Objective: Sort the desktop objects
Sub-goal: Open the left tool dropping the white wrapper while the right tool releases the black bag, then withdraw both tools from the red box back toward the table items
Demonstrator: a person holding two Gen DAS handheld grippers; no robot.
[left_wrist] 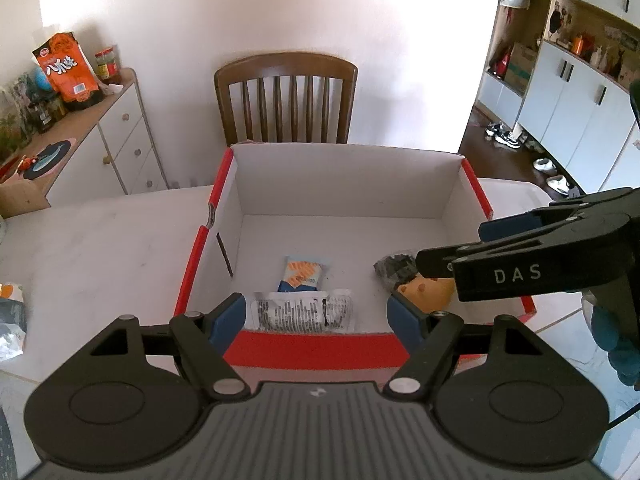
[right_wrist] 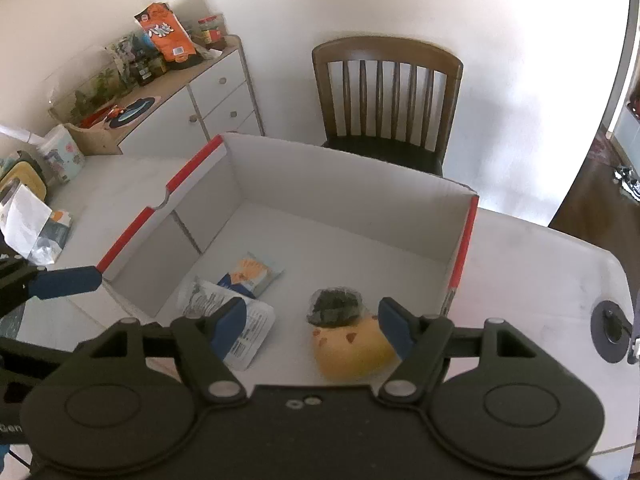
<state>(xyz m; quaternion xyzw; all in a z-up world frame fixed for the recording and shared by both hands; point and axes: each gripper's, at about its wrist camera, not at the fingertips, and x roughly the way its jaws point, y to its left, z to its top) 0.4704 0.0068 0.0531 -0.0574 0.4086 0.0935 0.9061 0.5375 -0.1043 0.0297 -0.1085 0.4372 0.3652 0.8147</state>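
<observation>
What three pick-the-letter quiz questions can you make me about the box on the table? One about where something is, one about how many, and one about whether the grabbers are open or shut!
1. Where is the yellow toy?
A. on the chair
B. inside the box, touching the dark bundle
C. on the cabinet

2. How many things lie in the box?
A. one
B. two
C. four

3. How are the two grippers?
A. both open and empty
B. both shut
C. the left one holds a packet

Answers:
1. B, the toy lies on the box floor against the dark bundle.
2. C, the toy, the bundle, the blue-and-orange packet and the white printed packet.
3. A, the left gripper and right gripper have their fingers wide apart with nothing between them.
</observation>
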